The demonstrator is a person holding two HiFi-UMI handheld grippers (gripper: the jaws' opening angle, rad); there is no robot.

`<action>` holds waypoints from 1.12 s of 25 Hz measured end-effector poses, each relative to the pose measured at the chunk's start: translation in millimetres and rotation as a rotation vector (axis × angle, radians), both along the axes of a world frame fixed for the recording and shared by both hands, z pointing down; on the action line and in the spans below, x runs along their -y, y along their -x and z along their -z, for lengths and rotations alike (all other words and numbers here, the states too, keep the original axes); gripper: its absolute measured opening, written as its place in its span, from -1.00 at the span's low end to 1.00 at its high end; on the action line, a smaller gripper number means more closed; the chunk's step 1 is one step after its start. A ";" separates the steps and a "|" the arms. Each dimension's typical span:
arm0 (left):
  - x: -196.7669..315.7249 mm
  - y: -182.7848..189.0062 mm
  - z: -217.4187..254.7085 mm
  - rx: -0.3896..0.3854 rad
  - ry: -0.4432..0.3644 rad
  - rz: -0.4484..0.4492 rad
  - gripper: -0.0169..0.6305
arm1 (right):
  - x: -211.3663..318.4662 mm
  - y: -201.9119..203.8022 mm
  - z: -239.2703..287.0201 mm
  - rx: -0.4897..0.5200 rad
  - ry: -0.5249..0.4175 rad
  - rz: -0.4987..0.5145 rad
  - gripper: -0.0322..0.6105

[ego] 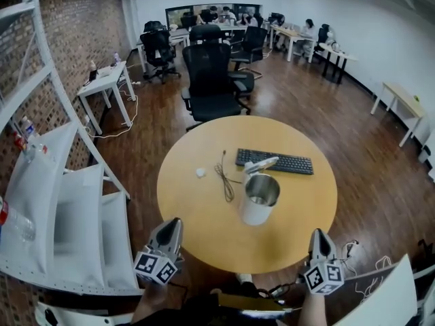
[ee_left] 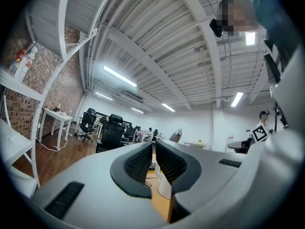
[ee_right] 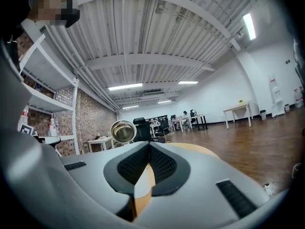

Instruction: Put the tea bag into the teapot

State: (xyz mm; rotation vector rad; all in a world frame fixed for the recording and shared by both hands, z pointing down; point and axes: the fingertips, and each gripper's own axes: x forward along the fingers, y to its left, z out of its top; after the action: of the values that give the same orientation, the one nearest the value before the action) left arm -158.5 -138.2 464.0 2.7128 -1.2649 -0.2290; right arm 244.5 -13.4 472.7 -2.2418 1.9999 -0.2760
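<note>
A white teapot (ego: pixel 260 199) with a shiny metal inside stands near the middle of the round wooden table (ego: pixel 204 229), its lid tipped up at the back. The tea bag (ego: pixel 200 172), small and white, lies to the teapot's left, beyond a loop of cable. Both grippers hang at the table's near edge, well short of either object. My left gripper (ego: pixel 175 221) (ee_left: pixel 153 144) has its jaws together with nothing in them. My right gripper (ego: pixel 318 233) (ee_right: pixel 148 144) is shut and empty too. The teapot's open mouth (ee_right: pixel 123 131) shows above the jaws in the right gripper view.
A black keyboard (ego: pixel 275 161) lies behind the teapot, and a dark cable (ego: pixel 224 178) sits between the tea bag and the pot. White shelving (ego: pixel 61 209) stands close on the left. A black office chair (ego: pixel 209 80) is at the table's far side.
</note>
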 end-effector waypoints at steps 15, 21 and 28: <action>-9.4 11.2 -5.7 0.016 0.022 0.001 -0.88 | -11.9 14.6 -23.3 0.002 0.026 0.042 -0.87; -7.6 16.2 -8.4 0.016 0.025 0.016 -0.88 | -4.3 21.7 -18.0 -0.018 0.041 0.038 -0.87; -9.2 18.2 -10.6 0.013 0.032 0.022 -0.88 | -2.3 20.6 -20.8 0.001 0.044 0.044 -0.87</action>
State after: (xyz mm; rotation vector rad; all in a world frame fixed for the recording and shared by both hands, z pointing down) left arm -176.8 -129.0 474.7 2.6788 -1.2912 -0.1917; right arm 223.9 -11.1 493.5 -2.2253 2.0640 -0.3280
